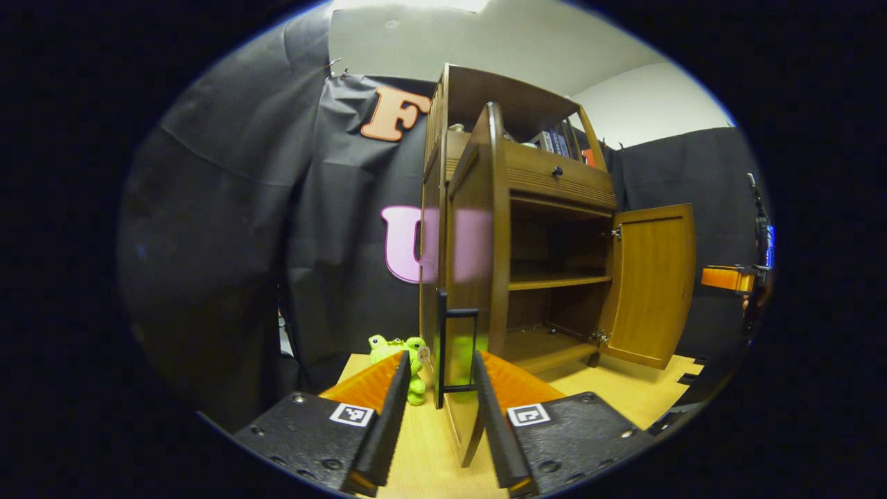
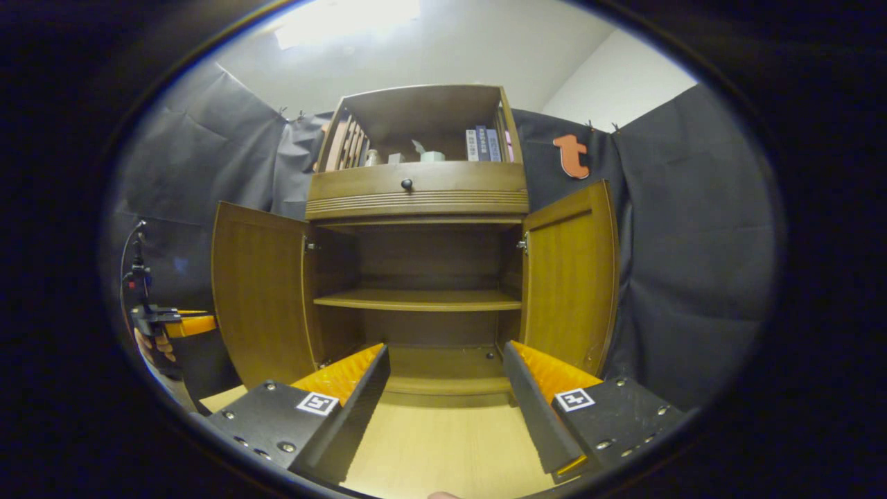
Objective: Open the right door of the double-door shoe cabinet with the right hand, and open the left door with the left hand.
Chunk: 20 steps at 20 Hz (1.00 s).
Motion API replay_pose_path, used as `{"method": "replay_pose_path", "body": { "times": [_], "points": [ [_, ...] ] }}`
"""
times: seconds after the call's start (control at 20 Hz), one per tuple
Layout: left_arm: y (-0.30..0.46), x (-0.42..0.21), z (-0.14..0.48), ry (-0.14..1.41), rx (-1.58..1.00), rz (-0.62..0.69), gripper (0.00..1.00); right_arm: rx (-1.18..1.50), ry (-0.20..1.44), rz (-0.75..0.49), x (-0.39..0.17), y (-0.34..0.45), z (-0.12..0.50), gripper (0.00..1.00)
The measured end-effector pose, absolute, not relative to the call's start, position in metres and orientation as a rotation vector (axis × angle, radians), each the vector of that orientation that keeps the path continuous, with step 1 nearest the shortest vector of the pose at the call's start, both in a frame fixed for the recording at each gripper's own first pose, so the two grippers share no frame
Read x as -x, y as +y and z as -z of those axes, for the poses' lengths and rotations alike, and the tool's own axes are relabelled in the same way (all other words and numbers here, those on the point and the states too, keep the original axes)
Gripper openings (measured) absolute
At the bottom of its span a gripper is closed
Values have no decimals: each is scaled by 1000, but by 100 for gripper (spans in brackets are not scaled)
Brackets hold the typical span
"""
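The wooden shoe cabinet (image 2: 416,197) stands with both doors swung out. In the right gripper view the left door (image 2: 260,301) and right door (image 2: 569,274) flank two bare shelves. My right gripper (image 2: 447,374) is open in front of the cabinet's bottom shelf, touching nothing. In the left gripper view the left door (image 1: 471,277) is seen nearly edge-on, and its black handle (image 1: 443,346) stands between the spread fingers of my open left gripper (image 1: 440,384); neither finger presses it. The right door (image 1: 651,284) hangs open beyond.
A green plush toy (image 1: 410,360) sits on the wooden floor (image 2: 443,443) by the cabinet's left side. A drawer with a knob (image 2: 407,184) and books (image 2: 484,144) are above the doors. A hand (image 2: 154,343) holds the left gripper (image 2: 181,324); the right gripper (image 1: 727,277) shows far right.
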<state>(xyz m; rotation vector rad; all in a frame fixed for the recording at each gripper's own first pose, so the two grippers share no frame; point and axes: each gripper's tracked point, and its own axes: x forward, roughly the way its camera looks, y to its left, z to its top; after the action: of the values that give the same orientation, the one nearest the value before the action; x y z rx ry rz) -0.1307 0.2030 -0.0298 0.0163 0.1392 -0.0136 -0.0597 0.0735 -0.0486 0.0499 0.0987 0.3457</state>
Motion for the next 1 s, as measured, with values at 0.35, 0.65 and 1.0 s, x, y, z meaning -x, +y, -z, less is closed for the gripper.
{"method": "replay_pose_path", "body": {
  "times": [0.35, 0.65, 1.0],
  "points": [
    [122, 138, 0, 79, -75, 19, 92, -89, 58, -327, 67, 46, 57, 98],
    [62, 108, 8, 86, -85, 21, 96, -125, 23, -291, 61, 13, 44, 95],
    [27, 53, 17, 90, -60, -26, 96, -157, 8, -265, 38, -10, 41, 95]
  ]
}}
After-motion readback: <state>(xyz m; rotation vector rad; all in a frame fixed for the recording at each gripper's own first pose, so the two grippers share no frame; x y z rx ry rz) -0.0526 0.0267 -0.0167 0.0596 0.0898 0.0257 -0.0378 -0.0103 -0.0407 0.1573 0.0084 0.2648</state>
